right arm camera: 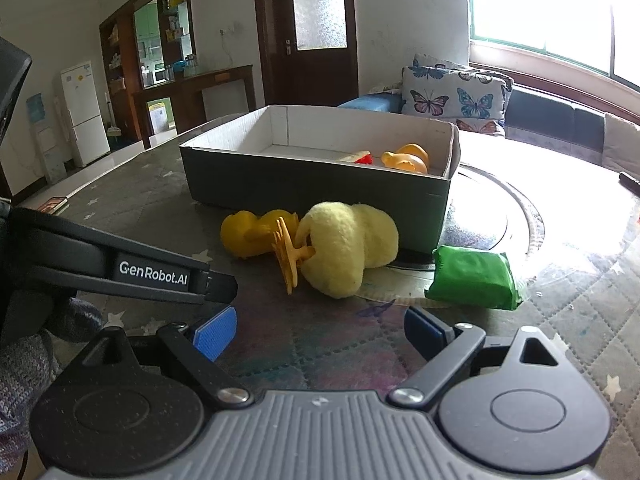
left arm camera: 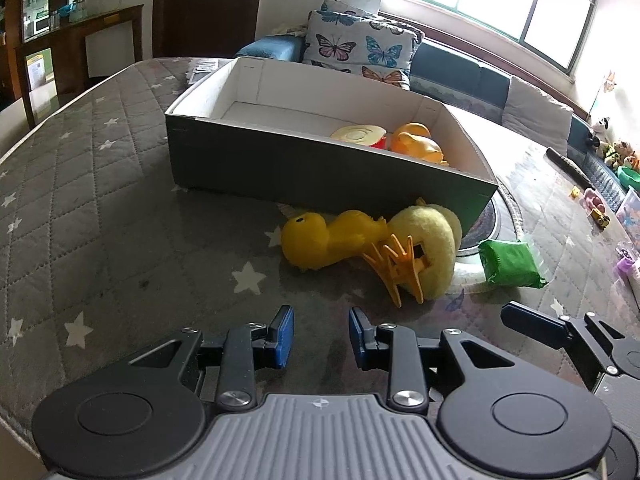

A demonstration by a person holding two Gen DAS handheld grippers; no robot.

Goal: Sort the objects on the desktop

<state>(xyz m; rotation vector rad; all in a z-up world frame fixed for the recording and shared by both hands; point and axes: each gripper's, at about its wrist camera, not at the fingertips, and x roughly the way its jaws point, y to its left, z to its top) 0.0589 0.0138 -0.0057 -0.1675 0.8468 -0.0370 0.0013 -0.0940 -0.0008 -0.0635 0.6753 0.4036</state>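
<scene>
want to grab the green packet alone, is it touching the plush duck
Apart: the right wrist view shows bare cloth between the green packet and the plush duck.

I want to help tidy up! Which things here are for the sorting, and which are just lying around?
For sorting: box, yellow rubber duck, plush duck, orange claw clip, green packet.

Just lying around: butterfly pillow, fridge, sofa.

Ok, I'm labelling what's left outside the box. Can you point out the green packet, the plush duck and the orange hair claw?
green packet [right arm camera: 472, 280], right wrist view, middle of its front face.
plush duck [right arm camera: 348, 248], right wrist view, centre of its fuzzy body.
orange hair claw [left arm camera: 396, 268], left wrist view, base of its teeth.
</scene>
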